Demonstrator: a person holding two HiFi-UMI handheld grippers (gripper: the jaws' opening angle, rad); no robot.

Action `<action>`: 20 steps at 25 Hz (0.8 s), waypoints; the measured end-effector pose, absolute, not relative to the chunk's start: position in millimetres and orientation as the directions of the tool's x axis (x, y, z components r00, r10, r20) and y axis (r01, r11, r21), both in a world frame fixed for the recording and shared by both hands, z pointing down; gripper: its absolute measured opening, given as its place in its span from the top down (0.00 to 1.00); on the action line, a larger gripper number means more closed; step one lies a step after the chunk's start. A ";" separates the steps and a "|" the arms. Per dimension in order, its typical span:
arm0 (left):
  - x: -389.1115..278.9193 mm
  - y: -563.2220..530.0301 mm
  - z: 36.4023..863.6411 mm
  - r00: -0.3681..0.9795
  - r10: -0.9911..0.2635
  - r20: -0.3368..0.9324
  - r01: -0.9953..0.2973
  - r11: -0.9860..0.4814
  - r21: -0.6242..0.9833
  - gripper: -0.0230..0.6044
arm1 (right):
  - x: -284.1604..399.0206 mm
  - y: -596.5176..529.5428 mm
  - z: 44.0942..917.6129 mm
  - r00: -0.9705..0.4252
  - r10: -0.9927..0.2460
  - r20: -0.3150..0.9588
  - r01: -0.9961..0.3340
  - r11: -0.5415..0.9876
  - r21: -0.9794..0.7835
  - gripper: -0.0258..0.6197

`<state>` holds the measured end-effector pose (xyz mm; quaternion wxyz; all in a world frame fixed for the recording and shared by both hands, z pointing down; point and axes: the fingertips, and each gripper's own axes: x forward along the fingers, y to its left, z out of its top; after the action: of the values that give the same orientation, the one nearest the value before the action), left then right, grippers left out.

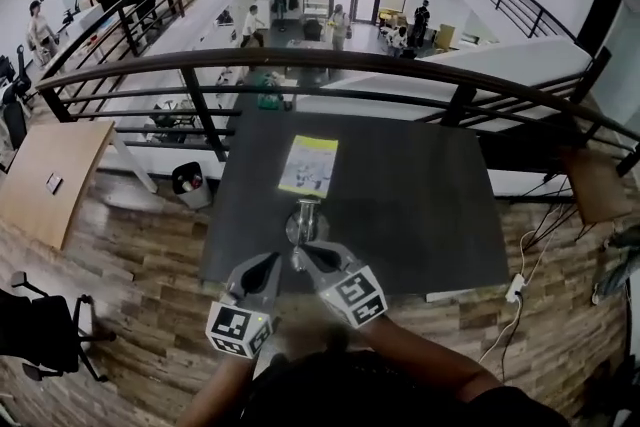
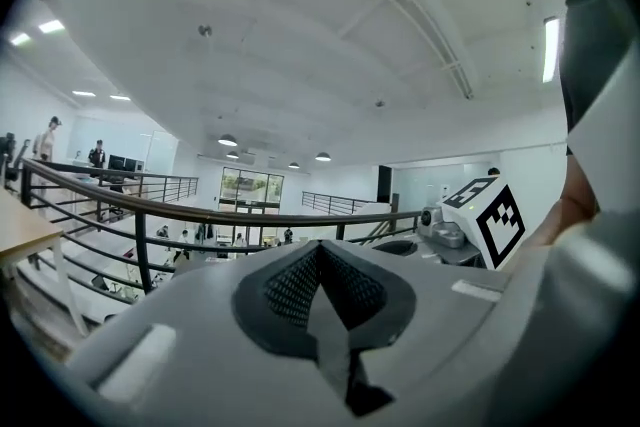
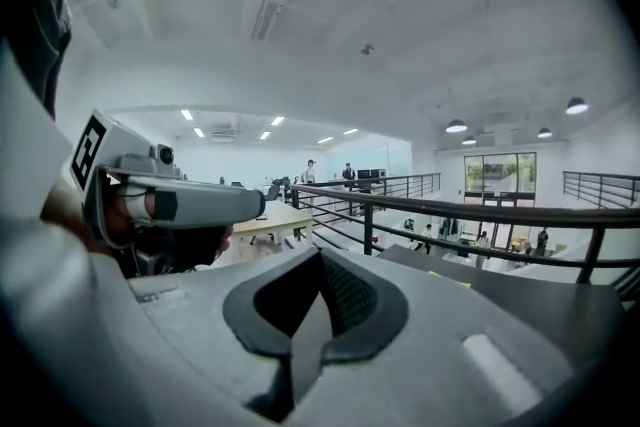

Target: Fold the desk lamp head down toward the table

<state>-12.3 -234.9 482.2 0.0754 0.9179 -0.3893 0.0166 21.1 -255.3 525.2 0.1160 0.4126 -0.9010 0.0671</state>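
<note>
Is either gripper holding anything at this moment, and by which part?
Nothing is held. The left gripper and the right gripper each show jaws together with nothing between them. The desk lamp sits on the table beyond them.

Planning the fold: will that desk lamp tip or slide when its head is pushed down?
Probably stiff and fairly solid: the desk lamp looks silvery and shiny, like metal. Its base seems small and round, so an off-centre push might tip it. On the smooth dark table it could also slide.

Table (image 1: 420,205) lies open either side of lamp (image 1: 305,220) and booklet (image 1: 308,165).
</note>
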 end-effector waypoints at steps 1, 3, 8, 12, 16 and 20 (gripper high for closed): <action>-13.8 -231.7 479.2 0.713 -0.696 0.085 -0.701 -0.703 0.122 0.96 | 20.0 -252.4 520.2 -0.615 -0.745 0.258 -0.775 0.632 -0.020 0.96; -19.2 -225.9 472.8 0.742 -0.666 0.077 -0.670 -0.733 0.115 0.96 | 15.1 -247.5 513.3 -0.578 -0.778 0.248 -0.804 0.594 -0.010 0.96; -42.3 -199.5 463.4 0.799 -0.598 0.061 -0.601 -0.793 0.102 0.96 | 0.2 -220.3 511.5 -0.487 -0.843 0.228 -0.866 0.501 0.005 0.96; -58.7 -171.5 458.5 0.842 -0.537 0.050 -0.540 -0.836 0.096 0.96 | -11.3 -185.3 500.4 -0.419 -0.887 0.196 -0.905 0.425 -0.014 0.96; -71.6 -144.8 460.6 0.866 -0.497 0.044 -0.499 -0.861 0.100 0.96 | -22.1 -153.4 495.8 -0.373 -0.911 0.174 -0.927 0.374 -0.029 0.96; -75.2 -123.7 461.5 0.882 -0.470 0.037 -0.471 -0.875 0.109 0.96 | -28.7 -128.2 489.6 -0.350 -0.924 0.152 -0.937 0.346 -0.047 0.96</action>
<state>-75.2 -123.7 461.5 0.0576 0.9683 -0.2429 0.0048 -28.7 -128.2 489.6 0.0493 0.5682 -0.8190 0.0629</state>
